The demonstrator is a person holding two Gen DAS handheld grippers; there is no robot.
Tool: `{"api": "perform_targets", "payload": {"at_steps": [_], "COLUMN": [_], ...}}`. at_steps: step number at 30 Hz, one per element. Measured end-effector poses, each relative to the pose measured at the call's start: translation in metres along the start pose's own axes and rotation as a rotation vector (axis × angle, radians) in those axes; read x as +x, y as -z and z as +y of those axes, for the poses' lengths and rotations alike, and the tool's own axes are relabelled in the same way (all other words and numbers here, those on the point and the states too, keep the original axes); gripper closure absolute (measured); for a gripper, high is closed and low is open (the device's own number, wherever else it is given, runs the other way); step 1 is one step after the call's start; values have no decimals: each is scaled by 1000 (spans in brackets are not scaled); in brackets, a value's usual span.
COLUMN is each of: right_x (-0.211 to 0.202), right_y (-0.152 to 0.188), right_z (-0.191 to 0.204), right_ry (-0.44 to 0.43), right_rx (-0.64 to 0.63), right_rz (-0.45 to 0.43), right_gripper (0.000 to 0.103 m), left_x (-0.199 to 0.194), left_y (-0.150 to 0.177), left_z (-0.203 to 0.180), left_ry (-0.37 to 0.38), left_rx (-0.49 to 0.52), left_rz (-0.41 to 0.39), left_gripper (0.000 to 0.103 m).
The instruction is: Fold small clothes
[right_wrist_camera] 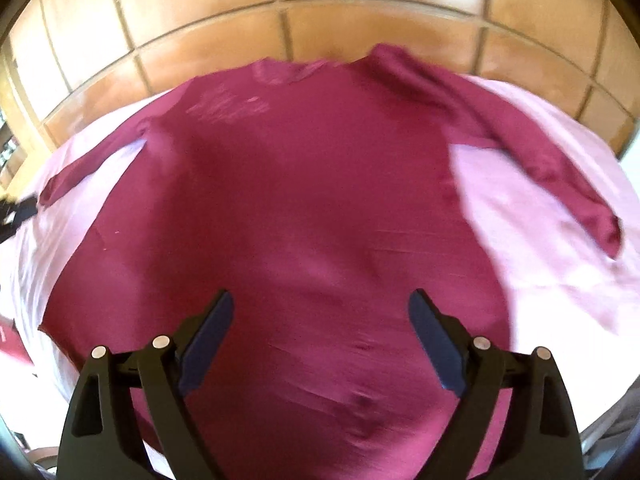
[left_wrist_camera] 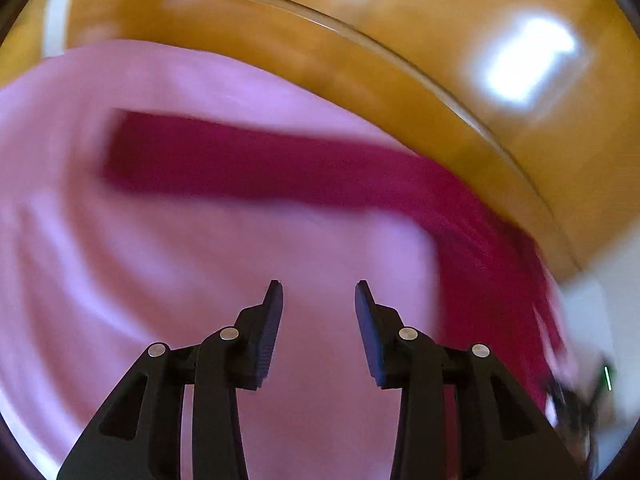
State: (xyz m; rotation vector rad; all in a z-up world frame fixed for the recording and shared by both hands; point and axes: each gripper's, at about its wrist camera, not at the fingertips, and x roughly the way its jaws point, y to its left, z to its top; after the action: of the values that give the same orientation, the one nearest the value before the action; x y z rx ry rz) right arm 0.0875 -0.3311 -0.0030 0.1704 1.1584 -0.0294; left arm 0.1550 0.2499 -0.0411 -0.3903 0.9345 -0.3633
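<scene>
While the maroon top (right_wrist_camera: pixel 304 200) lies flat on the pink sheet (right_wrist_camera: pixel 540 240), sleeves spread, no fold is started. My left gripper (left_wrist_camera: pixel 319 292) and right gripper (right_wrist_camera: pixel 320 300) both gape empty. Next, probably: pinch the left sleeve (left_wrist_camera: pixel 240 160) and fold inward.

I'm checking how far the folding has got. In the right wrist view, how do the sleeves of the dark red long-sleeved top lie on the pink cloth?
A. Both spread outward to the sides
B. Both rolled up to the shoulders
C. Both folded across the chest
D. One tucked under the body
A: the dark red long-sleeved top lies flat on the pink cloth, with its left-hand sleeve and right-hand sleeve both spread outward, unfolded.
</scene>
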Motion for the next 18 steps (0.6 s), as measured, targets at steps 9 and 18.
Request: {"api": "perform_targets", "payload": {"at_steps": [9, 18], "right_x": [-8, -19], "right_y": [43, 53], "right_z": [-64, -63], "right_ry": [7, -76], "right_rx": [104, 32], "right_rz": [104, 89], "right_gripper": [20, 90], "left_x": [51, 42], "left_y": [88, 117], "left_z": [-78, -96], "left_ry": [186, 161], "left_rx": [128, 153], "left_rz": [242, 193], "left_gripper": [62, 96]}}
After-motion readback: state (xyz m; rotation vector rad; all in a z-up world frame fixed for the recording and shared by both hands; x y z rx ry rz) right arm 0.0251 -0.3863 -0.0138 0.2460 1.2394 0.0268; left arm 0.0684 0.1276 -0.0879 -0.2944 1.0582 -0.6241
